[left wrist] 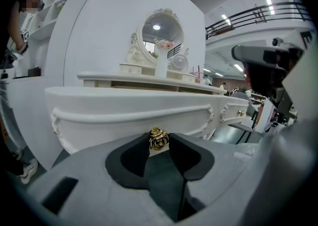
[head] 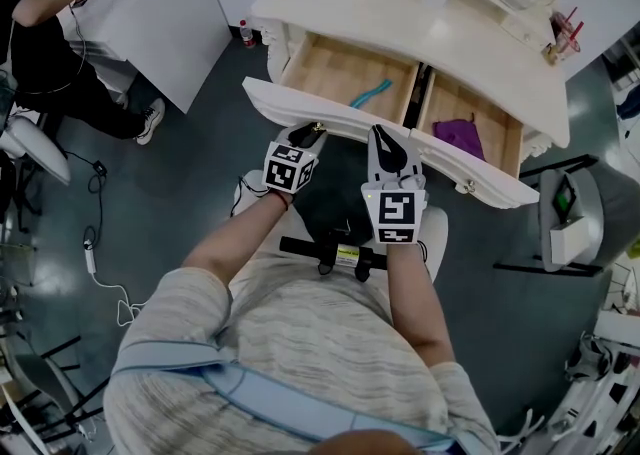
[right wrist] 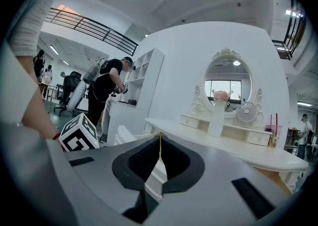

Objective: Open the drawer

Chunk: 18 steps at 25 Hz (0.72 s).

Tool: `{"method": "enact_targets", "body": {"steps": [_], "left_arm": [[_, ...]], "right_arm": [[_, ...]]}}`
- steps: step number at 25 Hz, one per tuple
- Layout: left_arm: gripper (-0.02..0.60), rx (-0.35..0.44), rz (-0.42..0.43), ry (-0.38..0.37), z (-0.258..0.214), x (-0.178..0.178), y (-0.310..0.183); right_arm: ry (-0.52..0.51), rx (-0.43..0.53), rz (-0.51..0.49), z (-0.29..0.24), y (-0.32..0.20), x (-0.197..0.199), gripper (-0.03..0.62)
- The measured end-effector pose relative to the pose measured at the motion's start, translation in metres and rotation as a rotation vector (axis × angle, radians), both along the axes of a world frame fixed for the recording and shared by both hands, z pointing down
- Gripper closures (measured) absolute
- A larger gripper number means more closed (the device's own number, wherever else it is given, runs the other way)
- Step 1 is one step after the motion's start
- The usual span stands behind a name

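Head view: drawer [head: 335, 68] upper centre, pulled well out; left gripper [head: 305, 130] at its front, right gripper [head: 392, 148] alongside
Left gripper view: jaws clamp gold knob [left wrist: 158, 139] for pulling
Right gripper view: jaws together, empty, idle

No words or numbers can be read here. The marker cube [head: 289, 167] on the left gripper [head: 306, 130] and the one on the right gripper [head: 392, 135] show only black and white squares, not letters. A small label [head: 347, 252] on a black bar [head: 305, 245] is too tiny to read.
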<state>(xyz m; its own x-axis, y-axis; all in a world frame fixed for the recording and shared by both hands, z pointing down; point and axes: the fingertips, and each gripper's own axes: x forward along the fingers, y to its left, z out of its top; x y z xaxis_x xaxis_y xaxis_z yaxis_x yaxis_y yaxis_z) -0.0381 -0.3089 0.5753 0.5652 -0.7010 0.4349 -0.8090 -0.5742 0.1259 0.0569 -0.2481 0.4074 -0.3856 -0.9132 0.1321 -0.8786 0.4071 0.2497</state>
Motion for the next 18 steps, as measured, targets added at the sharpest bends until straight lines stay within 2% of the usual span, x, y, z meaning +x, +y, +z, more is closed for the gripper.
{"method": "enact_targets", "body": {"steps": [10,15,18], "left_arm": [[0.451,-0.002,0.002,0.005,0.001,0.0,0.0],[0.442,0.0,0.049,-0.043,0.002,0.0,0.004],[0.414,0.013,0.079,-0.074,-0.005,0.0,0.013]], "right_arm": [[0.003,-0.006,-0.004,0.003,-0.001,-0.001,0.583],[0.001,-0.004,-0.015,0.001,0.0,-0.004,0.583],[-0.005,0.001,-0.015,-0.001,0.001,-0.003,0.583]]}}
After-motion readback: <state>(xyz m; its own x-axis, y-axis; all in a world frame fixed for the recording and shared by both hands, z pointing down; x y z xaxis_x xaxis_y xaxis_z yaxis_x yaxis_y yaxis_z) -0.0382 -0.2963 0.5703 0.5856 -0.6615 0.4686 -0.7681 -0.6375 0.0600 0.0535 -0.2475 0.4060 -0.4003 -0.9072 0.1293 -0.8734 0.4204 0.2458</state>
